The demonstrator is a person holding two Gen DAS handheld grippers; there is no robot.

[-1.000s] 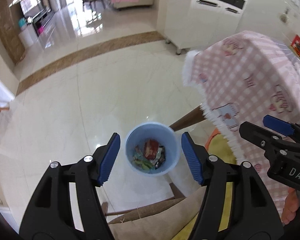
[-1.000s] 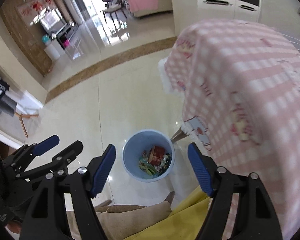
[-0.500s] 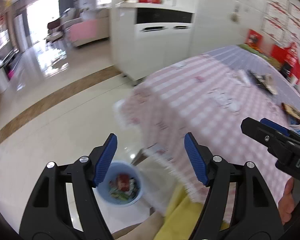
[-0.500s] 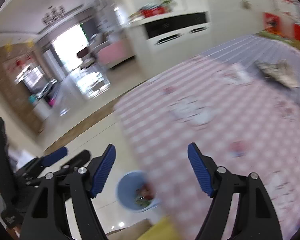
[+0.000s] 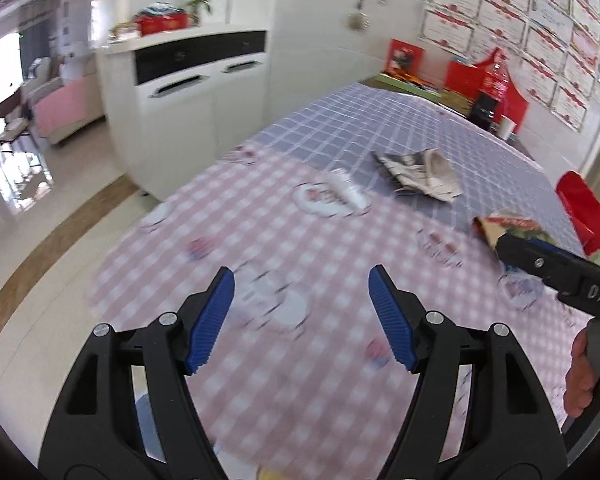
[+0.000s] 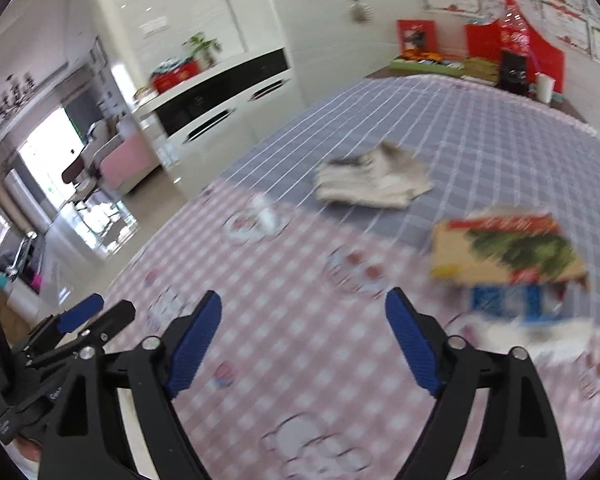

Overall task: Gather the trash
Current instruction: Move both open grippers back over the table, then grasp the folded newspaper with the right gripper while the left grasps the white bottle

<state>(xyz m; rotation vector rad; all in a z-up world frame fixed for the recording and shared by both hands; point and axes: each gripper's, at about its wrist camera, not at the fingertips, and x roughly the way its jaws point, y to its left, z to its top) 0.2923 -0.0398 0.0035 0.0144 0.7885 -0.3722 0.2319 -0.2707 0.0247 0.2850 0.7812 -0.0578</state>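
Both grippers are over the near end of a table with a pink and blue checked cloth (image 5: pixel 284 232). My left gripper (image 5: pixel 302 320) is open and empty. My right gripper (image 6: pixel 302 344) is open and empty; it also shows at the right of the left wrist view (image 5: pixel 556 268). Trash lies on the cloth: a crumpled grey-white paper (image 5: pixel 418 170) (image 6: pixel 374 180), a small white wrapper (image 5: pixel 350 190) (image 6: pixel 266 210), a tan, red and green snack packet (image 6: pixel 508 254) (image 5: pixel 508 228), and a blue and white wrapper (image 6: pixel 512 306) just below it. The blue bin is hidden.
A white cabinet (image 5: pixel 188 92) stands left of the table, with a red box and plant on top. Red boxes and a white cup (image 6: pixel 544 86) sit at the table's far end. A red chair back (image 5: pixel 584 210) is at the right. Tiled floor lies left.
Both grippers have swung up from the blue bin on the floor to face the tabletop. The bin has dropped out of view. Both stay open.
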